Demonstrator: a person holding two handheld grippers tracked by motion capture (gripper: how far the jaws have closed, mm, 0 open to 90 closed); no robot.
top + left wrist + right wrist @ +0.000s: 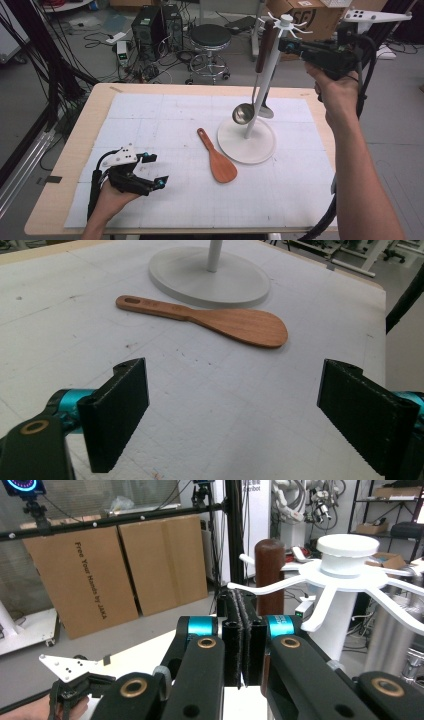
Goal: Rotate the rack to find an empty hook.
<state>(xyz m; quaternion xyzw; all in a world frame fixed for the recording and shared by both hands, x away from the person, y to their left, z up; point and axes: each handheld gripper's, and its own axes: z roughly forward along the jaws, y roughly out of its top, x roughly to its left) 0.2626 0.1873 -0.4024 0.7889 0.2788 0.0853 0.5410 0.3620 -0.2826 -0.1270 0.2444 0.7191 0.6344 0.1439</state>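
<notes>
A white hook stand rises from its round base on the table mat. A ladle hangs from it, brown handle up and steel bowl low. My right gripper is held high beside the stand's top, just right of that handle. In the right gripper view its jaws are shut pad to pad, with the handle and hook arms just behind. A wooden spatula lies flat left of the base. My left gripper rests open near the front left, aimed at the spatula.
A white gridded mat covers most of the wooden table. Beyond the far edge stand a black stool, computer cases with cables, and a cardboard box. Flat cardboard boxes lean at the back in the right gripper view.
</notes>
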